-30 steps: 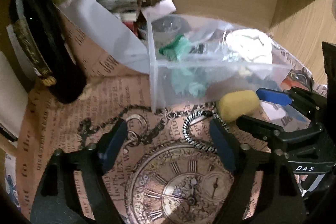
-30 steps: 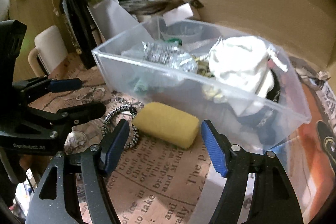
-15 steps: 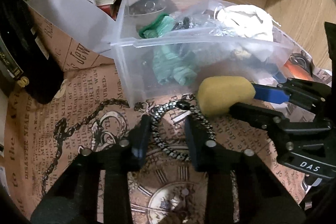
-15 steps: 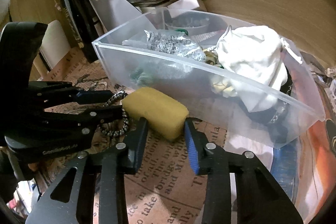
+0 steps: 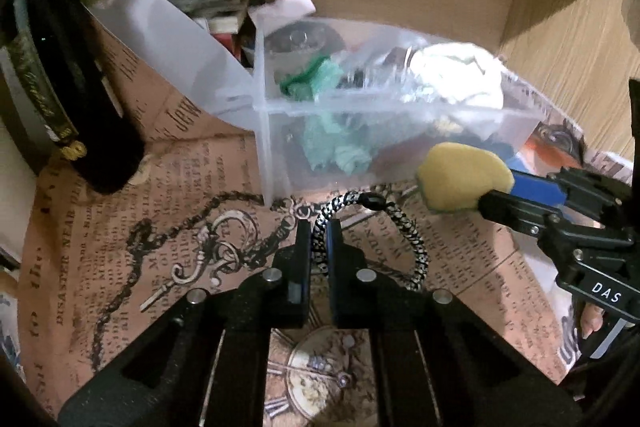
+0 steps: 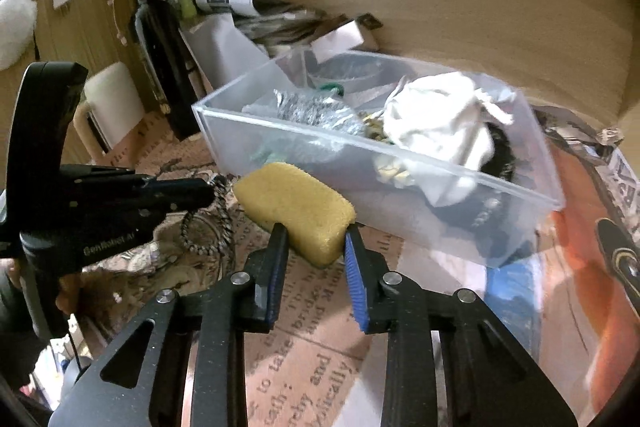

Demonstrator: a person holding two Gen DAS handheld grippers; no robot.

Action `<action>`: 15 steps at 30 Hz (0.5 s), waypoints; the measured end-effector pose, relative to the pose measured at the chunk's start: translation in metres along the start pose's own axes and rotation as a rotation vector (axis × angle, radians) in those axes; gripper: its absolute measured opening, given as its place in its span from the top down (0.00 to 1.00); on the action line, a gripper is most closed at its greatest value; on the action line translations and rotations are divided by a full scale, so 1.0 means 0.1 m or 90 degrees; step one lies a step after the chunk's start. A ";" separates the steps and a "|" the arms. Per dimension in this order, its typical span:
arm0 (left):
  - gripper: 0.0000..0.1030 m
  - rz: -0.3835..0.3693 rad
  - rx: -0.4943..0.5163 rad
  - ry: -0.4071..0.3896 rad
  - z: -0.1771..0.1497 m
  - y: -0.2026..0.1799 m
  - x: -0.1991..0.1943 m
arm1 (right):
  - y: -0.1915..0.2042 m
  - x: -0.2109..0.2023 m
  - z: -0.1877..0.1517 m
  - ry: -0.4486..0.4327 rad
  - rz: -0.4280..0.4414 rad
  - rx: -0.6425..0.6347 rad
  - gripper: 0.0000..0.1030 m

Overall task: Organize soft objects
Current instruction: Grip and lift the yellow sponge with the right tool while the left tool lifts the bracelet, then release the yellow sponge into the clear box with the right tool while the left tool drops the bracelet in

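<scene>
Sponge (image 6: 296, 207) and cord loop (image 5: 372, 239): both gripped, neither in the clear bin (image 6: 400, 163) yet. Bin already loaded with white cloth (image 6: 436, 119), green fabric (image 5: 324, 83), foil wad (image 6: 308, 111). Roughly mid-task by the look of it; drop-off of these two remaining. Right tool (image 6: 314, 259) narrowed onto the near end of the sponge, lifted just in front of the bin wall. Left tool (image 5: 318, 247) nearly closed, pinching one side of the cord loop over the newsprint-covered desk (image 5: 120, 227).
</scene>
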State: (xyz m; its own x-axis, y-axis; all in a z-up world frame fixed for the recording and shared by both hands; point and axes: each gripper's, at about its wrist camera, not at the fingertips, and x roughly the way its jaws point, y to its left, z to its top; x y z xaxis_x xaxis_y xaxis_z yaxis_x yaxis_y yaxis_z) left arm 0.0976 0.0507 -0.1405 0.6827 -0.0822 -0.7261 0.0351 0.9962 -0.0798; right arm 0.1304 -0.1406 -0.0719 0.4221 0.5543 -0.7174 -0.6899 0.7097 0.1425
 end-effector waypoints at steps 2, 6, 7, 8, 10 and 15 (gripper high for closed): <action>0.94 0.006 -0.005 -0.018 0.03 -0.03 -0.12 | -0.02 -0.11 0.01 -0.015 -0.002 0.004 0.75; 0.94 0.010 -0.004 -0.055 0.15 -0.08 -0.31 | -0.02 -0.29 0.10 -0.051 -0.010 0.006 0.75; 0.94 0.011 -0.004 -0.065 0.19 -0.08 -0.35 | -0.02 -0.33 0.13 -0.061 -0.012 0.005 0.75; 0.94 0.011 -0.005 -0.075 0.23 -0.08 -0.38 | -0.02 -0.37 0.17 -0.072 -0.014 0.003 0.75; 0.94 0.014 -0.002 -0.098 0.29 -0.09 -0.47 | -0.02 -0.42 0.22 -0.086 -0.018 0.001 0.75; 0.94 0.022 -0.002 -0.133 0.48 -0.10 -0.55 | -0.05 -0.44 0.35 -0.113 -0.030 0.004 0.75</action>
State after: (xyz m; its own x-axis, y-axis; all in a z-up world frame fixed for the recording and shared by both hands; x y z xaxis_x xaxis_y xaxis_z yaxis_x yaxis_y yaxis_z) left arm 0.0943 0.0462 -0.0669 0.8197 -0.0402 -0.5714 0.0073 0.9982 -0.0598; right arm 0.1357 -0.1532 -0.0166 0.5507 0.5885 -0.5920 -0.6642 0.7385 0.1163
